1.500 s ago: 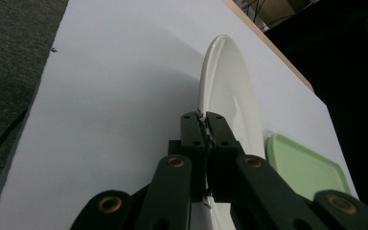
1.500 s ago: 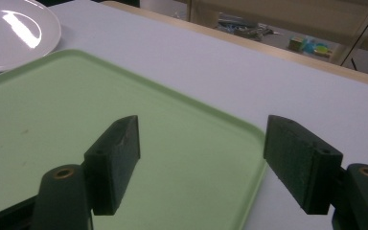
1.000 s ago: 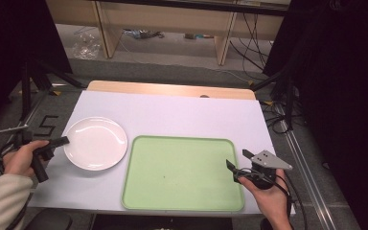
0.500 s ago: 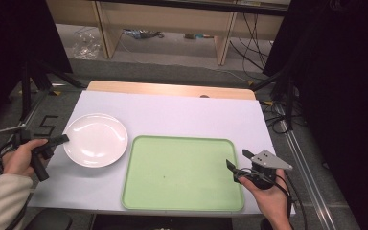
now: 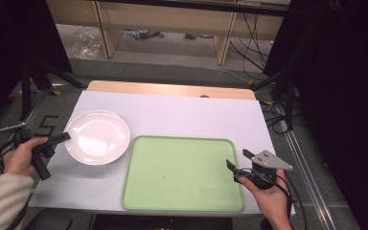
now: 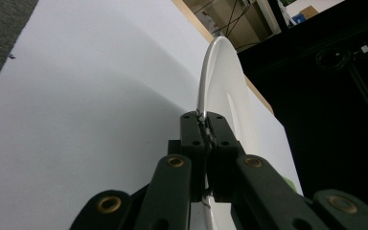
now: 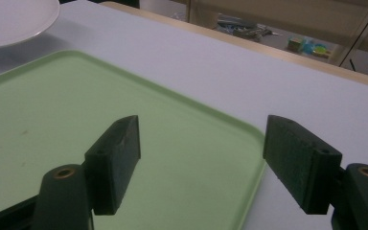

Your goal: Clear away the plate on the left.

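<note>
Left tool clamped on a plate's rim, right tool apart at a tray's corner.

Nearest, the right tool point(image 5: 235, 168) sits over the near right corner of the green tray point(image 5: 182, 175), its jaws spread wide and gripping nothing. At the counter's point(image 5: 182, 110) left edge, the left tool point(image 6: 205, 125) pinches the white plate point(image 5: 97, 137) by its left rim. The plate lies just left of the tray's far corner. Beyond the counter, shelves point(image 5: 172, 19) stand on the floor.

Lab data-collection setup: white-covered wooden table point(image 5: 172, 103), black curtains point(image 5: 345, 96) at 3 and 9 o'clock, loose black cables point(image 5: 249, 36) on grey floor at 12.
</note>
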Motion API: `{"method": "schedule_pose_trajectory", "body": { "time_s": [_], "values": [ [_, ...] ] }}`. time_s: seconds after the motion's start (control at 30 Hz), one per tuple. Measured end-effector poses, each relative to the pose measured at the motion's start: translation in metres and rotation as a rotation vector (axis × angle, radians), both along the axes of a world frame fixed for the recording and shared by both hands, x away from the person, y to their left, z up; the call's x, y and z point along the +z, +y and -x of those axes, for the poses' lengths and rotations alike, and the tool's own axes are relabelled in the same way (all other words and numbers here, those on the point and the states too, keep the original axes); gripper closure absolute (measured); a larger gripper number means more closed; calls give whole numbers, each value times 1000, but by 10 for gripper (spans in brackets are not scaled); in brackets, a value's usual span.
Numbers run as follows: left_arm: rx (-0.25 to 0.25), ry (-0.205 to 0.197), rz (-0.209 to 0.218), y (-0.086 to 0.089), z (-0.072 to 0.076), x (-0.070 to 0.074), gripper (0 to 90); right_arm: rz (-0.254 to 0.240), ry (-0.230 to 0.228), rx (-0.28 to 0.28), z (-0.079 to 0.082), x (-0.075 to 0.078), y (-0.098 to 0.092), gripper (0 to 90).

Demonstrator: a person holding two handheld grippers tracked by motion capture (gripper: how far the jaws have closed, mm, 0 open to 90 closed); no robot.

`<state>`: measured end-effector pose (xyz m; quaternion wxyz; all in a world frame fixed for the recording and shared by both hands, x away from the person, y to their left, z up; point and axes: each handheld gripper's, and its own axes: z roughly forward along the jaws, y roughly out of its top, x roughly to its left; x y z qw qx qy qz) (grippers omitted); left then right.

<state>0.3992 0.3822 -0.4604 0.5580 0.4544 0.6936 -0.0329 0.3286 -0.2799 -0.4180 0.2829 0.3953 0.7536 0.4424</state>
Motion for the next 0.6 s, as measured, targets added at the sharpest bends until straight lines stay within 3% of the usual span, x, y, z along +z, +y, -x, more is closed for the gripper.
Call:
{"method": "schedule_pose_trajectory", "body": {
  "time_s": [0.23,0.27,0.3,0.6],
  "values": [
    [5,-4,14,-2,0,2,869,-17,6,0,0,-1,2,298],
    [-1,-8,23,-2,0,2,868,-6,-13,-2,-1,-1,1,298],
    [-3,-9,25,-3,0,3,868,-15,5,-1,0,-1,2,298],
    [-23,-11,30,-11,-1,6,868,-5,15,1,0,0,1,298]
  ]
}}
